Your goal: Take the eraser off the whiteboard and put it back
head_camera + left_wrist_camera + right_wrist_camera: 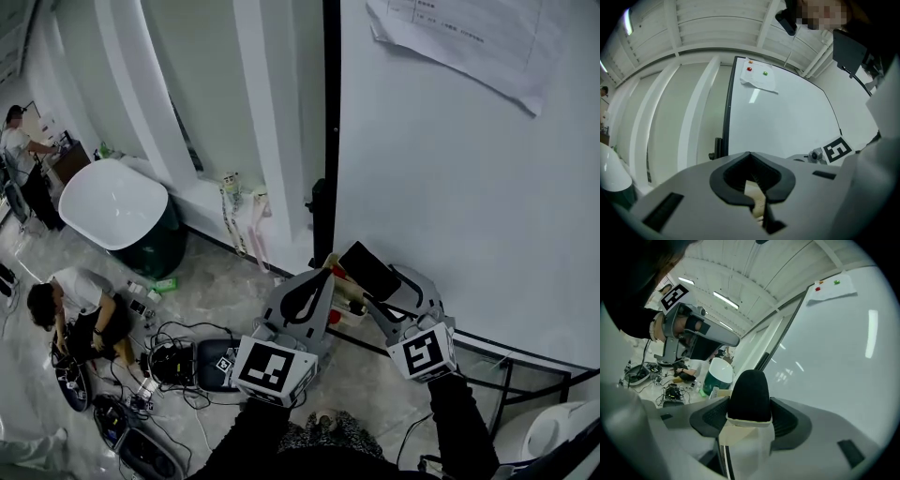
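right gripper: clamped on the eraser, with the jaws wide around its sides.
left gripper: we see its jaws together and nothing held.
eraser place: off the board and in the right gripper, near the board's lower part. it looks apart from the surface, but the head view is too cramped for us to be sure.
risk one: we judge the eraser could drop on release if the wrong face meets the board and it fails to stick.
risk two: the soft felt may give under the pads, so the block could twist or slide in the grip.
eraser make: a rounded black felt top, fuzzy and matte, on a pale flat backing.
board: smooth glossy white with a thin black frame and a sheet of paper near its top.
pad texture: dark and ribbed.
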